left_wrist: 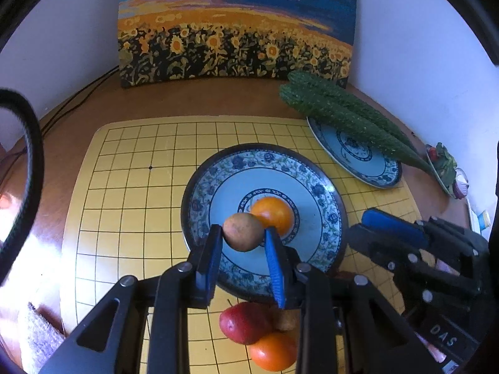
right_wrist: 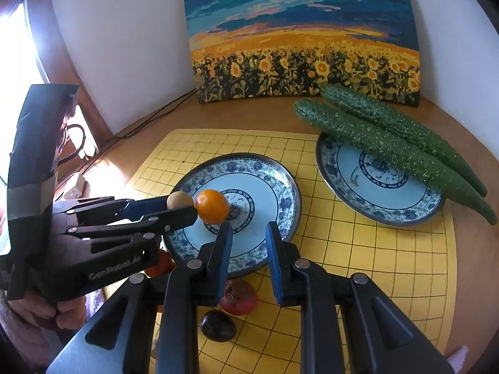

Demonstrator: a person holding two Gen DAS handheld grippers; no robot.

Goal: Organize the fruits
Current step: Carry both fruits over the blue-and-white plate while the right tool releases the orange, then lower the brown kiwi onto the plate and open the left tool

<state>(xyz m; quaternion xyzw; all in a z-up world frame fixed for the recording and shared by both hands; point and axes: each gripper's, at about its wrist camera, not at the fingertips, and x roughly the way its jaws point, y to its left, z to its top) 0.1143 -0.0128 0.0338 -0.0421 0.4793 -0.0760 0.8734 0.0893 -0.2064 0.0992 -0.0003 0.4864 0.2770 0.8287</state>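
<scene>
My left gripper (left_wrist: 244,238) is shut on a small tan round fruit (left_wrist: 244,232) and holds it above the near blue floral plate (left_wrist: 199,193). An orange (left_wrist: 273,215) sits on that plate's middle. In the right wrist view the left gripper (right_wrist: 177,207) shows from the side with the tan fruit (right_wrist: 179,200) beside the orange (right_wrist: 212,206) over the plate (right_wrist: 280,184). My right gripper (right_wrist: 249,249) is open and empty above the plate's near rim. A red pear (left_wrist: 244,327), another orange (left_wrist: 273,352), a red fruit (right_wrist: 239,296) and a dark fruit (right_wrist: 217,325) lie on the yellow mat in front.
A second floral plate (right_wrist: 374,199) at the right carries two long cucumbers (right_wrist: 389,146). A sunflower painting (right_wrist: 305,46) leans on the wall behind. The yellow grid mat (right_wrist: 389,265) covers a round wooden table. Cables run at the left.
</scene>
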